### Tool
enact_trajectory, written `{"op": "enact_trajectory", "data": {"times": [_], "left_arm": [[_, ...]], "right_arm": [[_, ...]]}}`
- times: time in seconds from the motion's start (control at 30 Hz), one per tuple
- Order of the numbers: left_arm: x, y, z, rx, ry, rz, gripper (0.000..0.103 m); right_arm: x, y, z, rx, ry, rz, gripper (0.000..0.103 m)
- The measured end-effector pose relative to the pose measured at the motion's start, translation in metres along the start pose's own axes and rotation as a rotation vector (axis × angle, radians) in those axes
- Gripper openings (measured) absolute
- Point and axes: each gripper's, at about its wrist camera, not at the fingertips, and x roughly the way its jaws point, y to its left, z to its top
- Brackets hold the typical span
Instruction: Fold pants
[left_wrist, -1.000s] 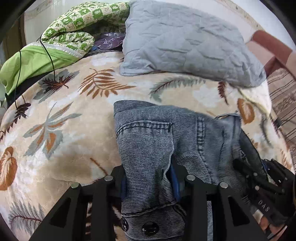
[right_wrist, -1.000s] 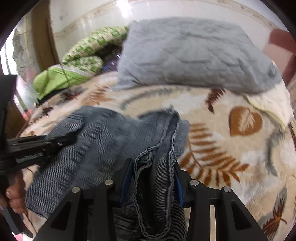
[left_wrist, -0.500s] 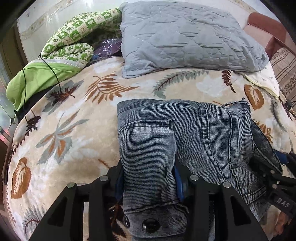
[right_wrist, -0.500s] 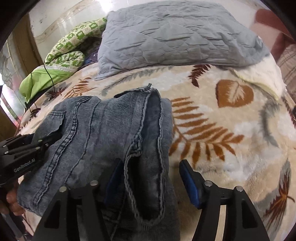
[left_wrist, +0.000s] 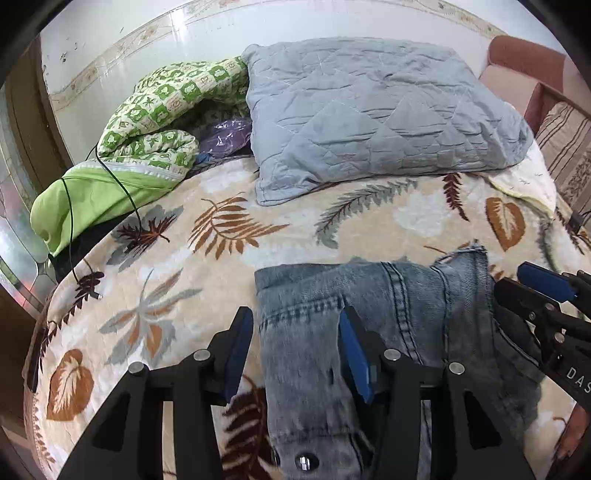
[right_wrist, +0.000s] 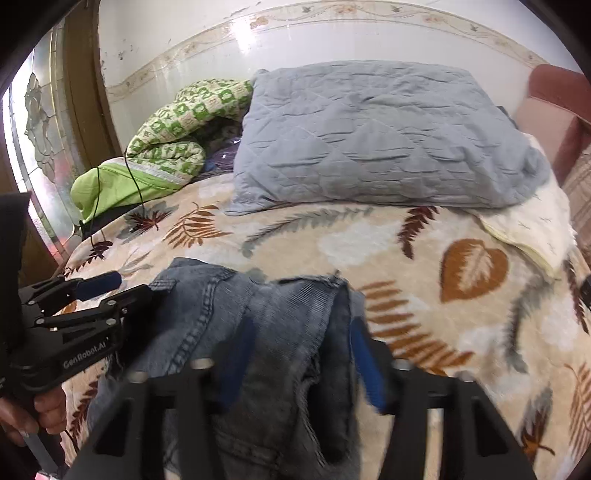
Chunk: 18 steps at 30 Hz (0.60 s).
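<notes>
Left gripper (left_wrist: 295, 347): jaws opening. A gap now shows between the left blue pad (left_wrist: 238, 354) and the edge of the pants (left_wrist: 369, 314), where one second ago both pads pressed on the denim. The right pad lies against the fabric, which is still between the jaws but is not clamped.

Right gripper (right_wrist: 299, 354): jaws closing, blurred. Half a second ago they stood wide; now they have narrowed again, with a bunched denim edge between the pads. Whether the pads press on it cannot be told from the blur.

Pants: grey-blue denim, folded into a compact stack on the near part of the bed, on the leaf-print blanket (left_wrist: 221, 236). The fold edge faces far; the waistband snap button (left_wrist: 304, 461) is at the near edge. The stack lies flatter than one second ago, when its far corner was raised and draped. Both views now look down from higher, so that more of the blanket shows.

Surroundings: a grey quilted pillow (left_wrist: 369, 118) lies at the far side of the bed; a green patterned quilt (left_wrist: 173, 110) is at the far left; a black cable (left_wrist: 129, 199) runs across it to the blanket. A hand (right_wrist: 33, 413) holds the left gripper's handle.
</notes>
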Motion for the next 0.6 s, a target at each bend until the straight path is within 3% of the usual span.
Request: {"op": "enact_trajectory", "data": {"times": [0.23, 0.33, 0.4, 0.6], "left_arm": [[0.048, 0.005, 0.004, -0.041, 0.111, 0.010, 0.050], [0.055, 0.002, 0.000, -0.022, 0.101, 0.022, 0.054], [0.058, 0.001, -0.003, 0.003, 0.087, 0.046, 0.064], [0.054, 0.008, -0.007, -0.003, 0.086, 0.035, 0.067]], "right_arm": [[0.050, -0.001, 0.009, 0.046, 0.059, 0.034, 0.039], [0.068, -0.007, 0.006, 0.070, 0.103, 0.025, 0.039], [0.081, -0.012, 0.001, 0.097, 0.147, 0.031, 0.039], [0.079, -0.013, -0.004, 0.103, 0.152, 0.030, 0.040]]}}
